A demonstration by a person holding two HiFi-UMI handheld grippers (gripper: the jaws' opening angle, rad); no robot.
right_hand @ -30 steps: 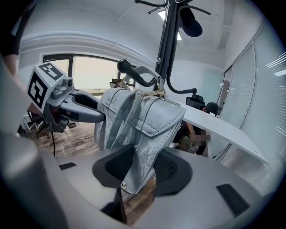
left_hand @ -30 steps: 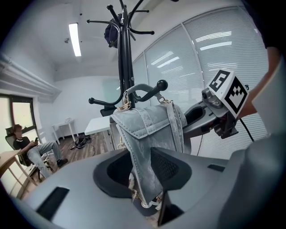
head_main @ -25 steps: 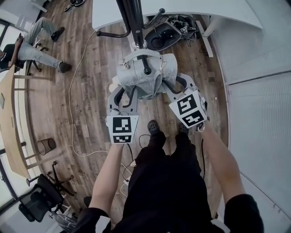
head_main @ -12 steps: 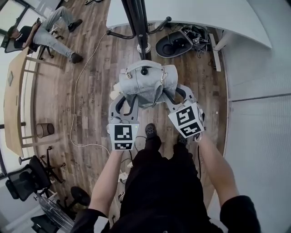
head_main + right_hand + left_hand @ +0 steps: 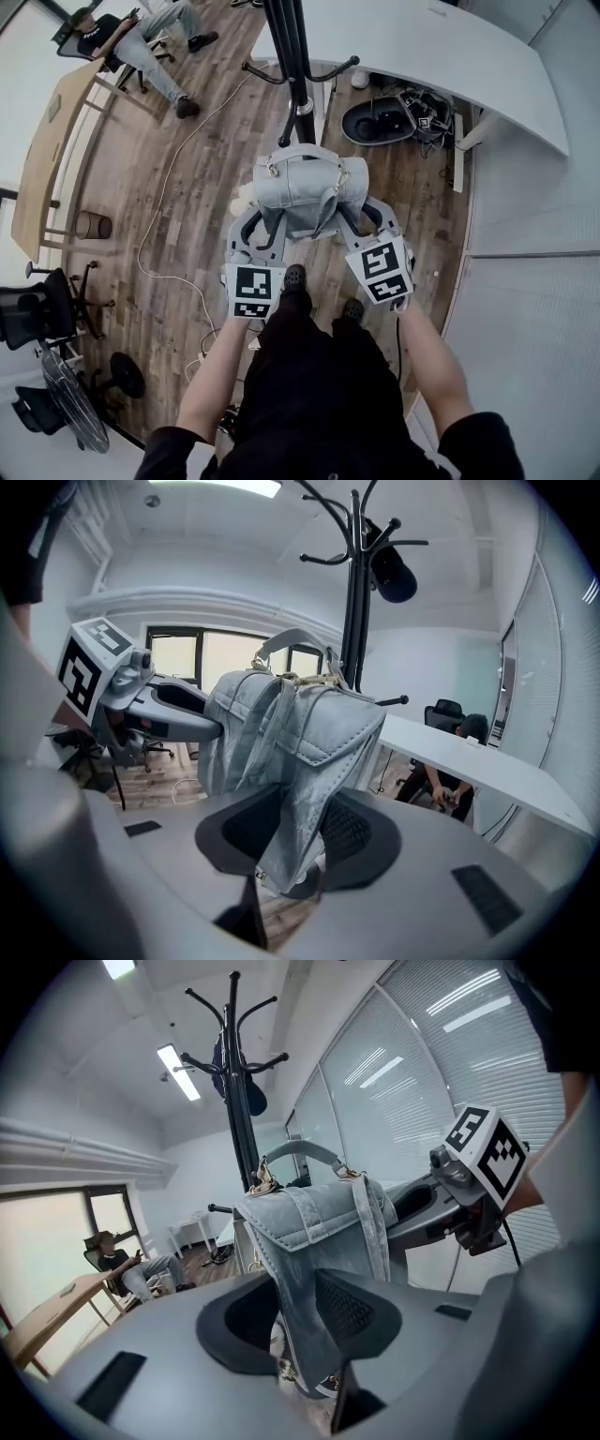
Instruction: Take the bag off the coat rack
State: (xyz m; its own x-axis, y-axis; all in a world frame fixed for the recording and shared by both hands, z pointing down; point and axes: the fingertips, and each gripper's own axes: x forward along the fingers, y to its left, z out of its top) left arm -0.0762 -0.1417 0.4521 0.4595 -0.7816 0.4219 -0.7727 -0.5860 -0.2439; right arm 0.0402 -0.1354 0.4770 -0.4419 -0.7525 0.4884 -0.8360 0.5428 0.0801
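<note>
Left tool (image 5: 302, 1327) and right tool (image 5: 289, 844) each clamped on lower fabric of bag (image 5: 309, 192). I hold bag in air between them. It looks clear of rack (image 5: 296, 66), handle free.

Risks:
- I grip thin fabric only; weight may drag it out, bag drops to floor (image 5: 178, 197).
- Tools drifting apart strain seams.
- Drift toward rack snags handle.

Pale grey bag (image 5: 305, 187); black coat rack (image 5: 292, 52)

My left tongs (image 5: 302, 1326) pinch the lower fabric of the grey bag (image 5: 314, 1227); I see the coat rack (image 5: 239, 1101) standing behind it.
</note>
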